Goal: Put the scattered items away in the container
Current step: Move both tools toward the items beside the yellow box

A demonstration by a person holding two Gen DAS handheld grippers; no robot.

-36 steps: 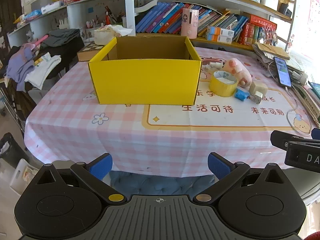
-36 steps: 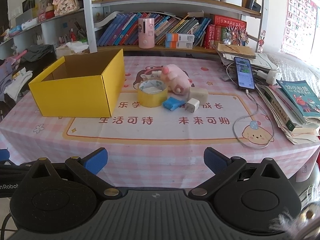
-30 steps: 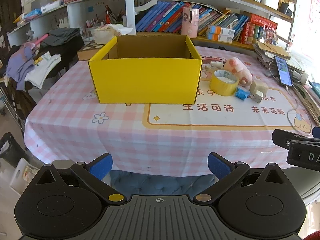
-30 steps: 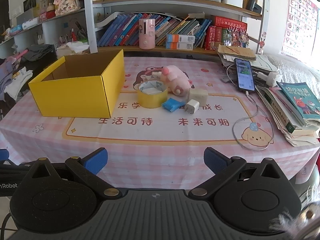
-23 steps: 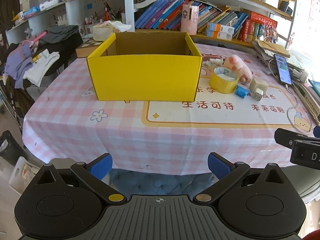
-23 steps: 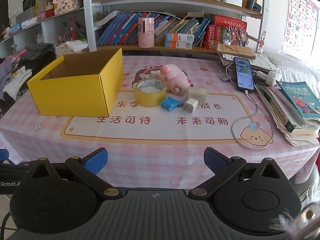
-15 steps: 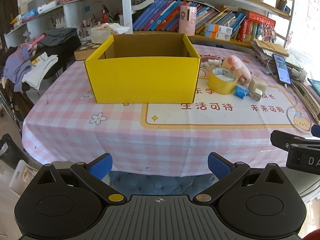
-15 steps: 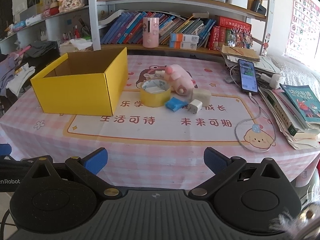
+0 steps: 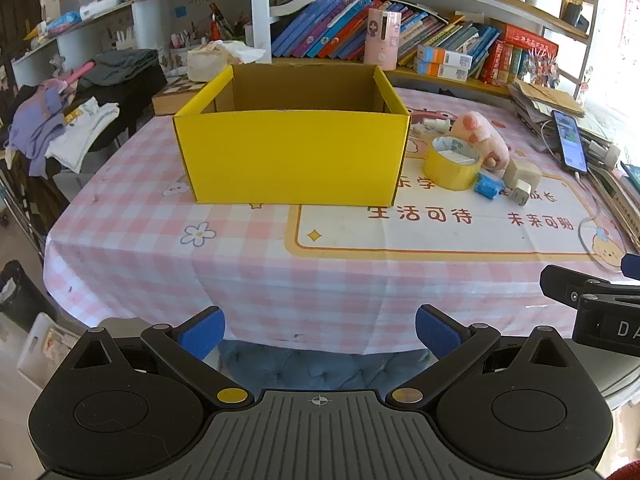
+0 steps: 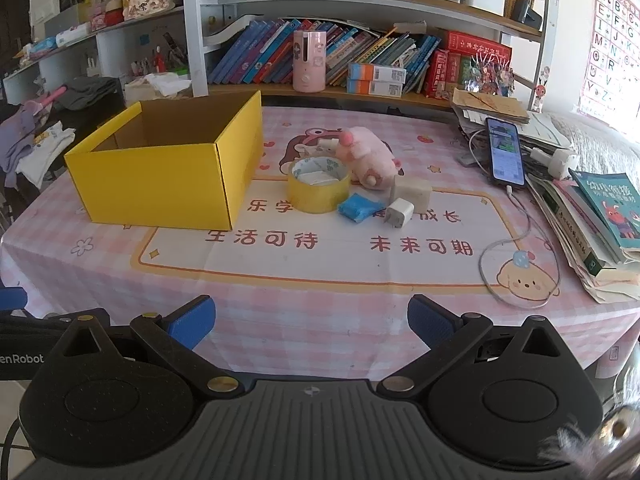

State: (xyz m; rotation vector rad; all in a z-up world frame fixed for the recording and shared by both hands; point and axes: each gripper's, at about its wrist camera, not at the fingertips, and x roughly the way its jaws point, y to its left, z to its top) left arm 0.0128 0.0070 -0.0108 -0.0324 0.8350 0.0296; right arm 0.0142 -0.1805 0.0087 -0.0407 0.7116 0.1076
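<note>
Both grippers hover off the near edge of the surface with jaws spread wide and nothing between them: the left gripper at bottom centre of its view, the right gripper likewise. Compared with a second ago, each view has crept slightly closer; the items have not moved. In the right wrist view, the yellow box sits open at centre left; just right of it cluster the tape roll, pink plush pig, blue packet, white charger and beige cube. Printed on the cloth: "生活可待" and "未来可期". The left gripper's body reads "enRobot" at the left edge.
</note>
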